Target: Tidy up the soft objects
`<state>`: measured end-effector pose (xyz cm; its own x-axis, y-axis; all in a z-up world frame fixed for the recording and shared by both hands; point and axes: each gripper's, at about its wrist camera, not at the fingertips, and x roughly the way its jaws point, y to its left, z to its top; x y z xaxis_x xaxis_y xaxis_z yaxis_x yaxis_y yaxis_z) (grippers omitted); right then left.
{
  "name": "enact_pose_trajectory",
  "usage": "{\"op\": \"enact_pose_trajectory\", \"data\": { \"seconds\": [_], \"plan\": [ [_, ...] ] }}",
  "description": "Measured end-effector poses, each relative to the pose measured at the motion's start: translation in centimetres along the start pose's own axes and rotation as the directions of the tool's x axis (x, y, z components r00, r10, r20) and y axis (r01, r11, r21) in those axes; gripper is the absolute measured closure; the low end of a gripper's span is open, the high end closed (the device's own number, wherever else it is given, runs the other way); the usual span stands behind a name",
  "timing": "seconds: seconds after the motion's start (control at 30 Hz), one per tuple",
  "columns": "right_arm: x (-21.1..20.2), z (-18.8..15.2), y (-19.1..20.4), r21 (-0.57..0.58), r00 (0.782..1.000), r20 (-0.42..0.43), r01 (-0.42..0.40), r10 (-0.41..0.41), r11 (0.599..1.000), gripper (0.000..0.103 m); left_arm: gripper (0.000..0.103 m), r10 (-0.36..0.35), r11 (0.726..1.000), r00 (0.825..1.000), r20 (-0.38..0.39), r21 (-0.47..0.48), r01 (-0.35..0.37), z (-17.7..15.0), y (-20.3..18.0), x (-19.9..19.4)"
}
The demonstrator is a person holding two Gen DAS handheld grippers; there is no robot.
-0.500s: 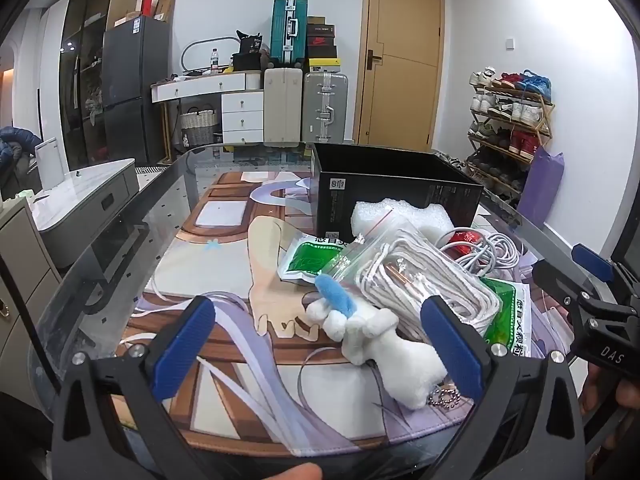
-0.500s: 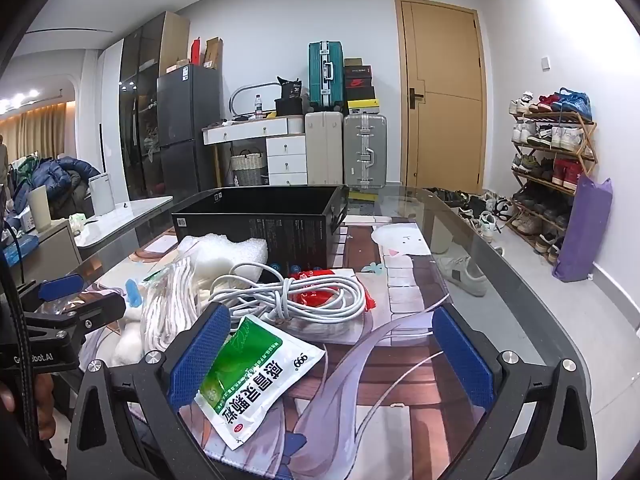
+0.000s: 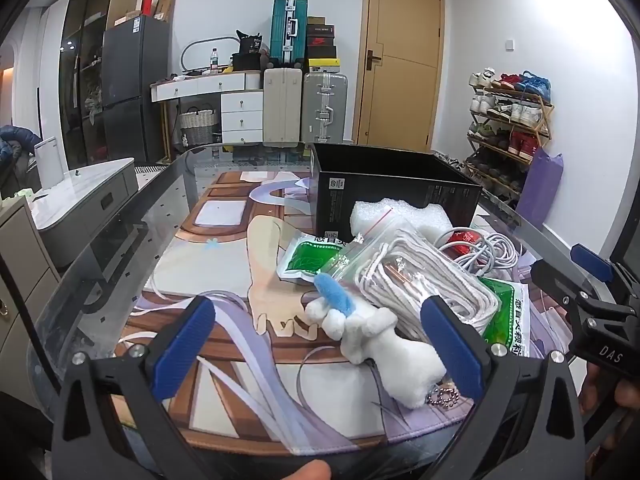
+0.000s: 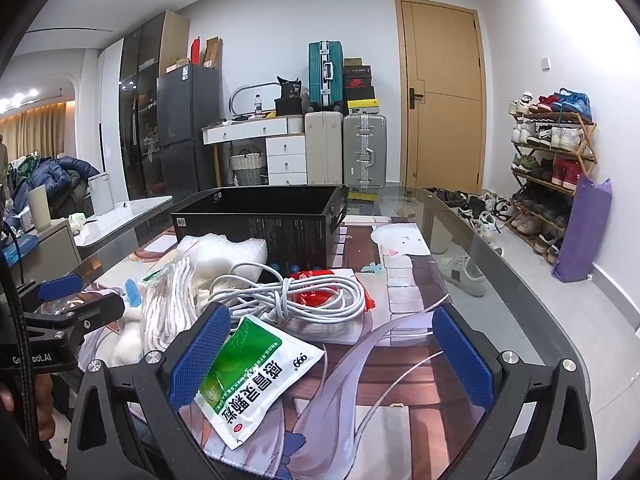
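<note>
Soft goods heaped at the counter's near edge; both grippers wide and empty, nothing yet boxed.

Item list: white plush toy with a blue tuft (image 3: 384, 340), lying between the left gripper's (image 3: 316, 344) wide jaws, untouched; clear zip bag of coiled white cord (image 3: 424, 280) just behind it; white foam sheet (image 3: 384, 220) against the open black cardboard box (image 3: 400, 196) mid-counter; bundled white cable (image 4: 296, 292) over a red packet (image 4: 316, 284); green-and-white medicine sachet (image 4: 256, 372) beside the right gripper's (image 4: 328, 356) left finger, jaws wide, holding nothing. Change since half a second ago: slight; the left gripper has edged nearer the plush, the heap itself unmoved. Judgement: sorting barely begun; plush is the likely first pick, box the probable destination.
</note>
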<state>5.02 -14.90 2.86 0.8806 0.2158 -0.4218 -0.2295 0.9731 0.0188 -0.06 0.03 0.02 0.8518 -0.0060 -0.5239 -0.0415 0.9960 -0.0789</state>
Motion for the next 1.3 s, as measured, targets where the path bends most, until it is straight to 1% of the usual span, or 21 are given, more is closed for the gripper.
{"op": "enact_pose_trajectory", "data": {
  "seconds": [0.8,1.3],
  "plan": [
    [-0.1,0.05,-0.06,-0.002,1.0,0.004,0.005,-0.005,1.0,0.0,0.0,0.002,1.0,1.0,0.005,-0.004,-0.002,0.08,0.25,-0.45],
    [0.29,-0.32,0.25,-0.022,1.0,-0.023,0.0,0.0,1.0,0.0,0.0,0.003,1.0,1.0,-0.001,0.002,-0.003,0.17,0.14,-0.21]
  ]
}}
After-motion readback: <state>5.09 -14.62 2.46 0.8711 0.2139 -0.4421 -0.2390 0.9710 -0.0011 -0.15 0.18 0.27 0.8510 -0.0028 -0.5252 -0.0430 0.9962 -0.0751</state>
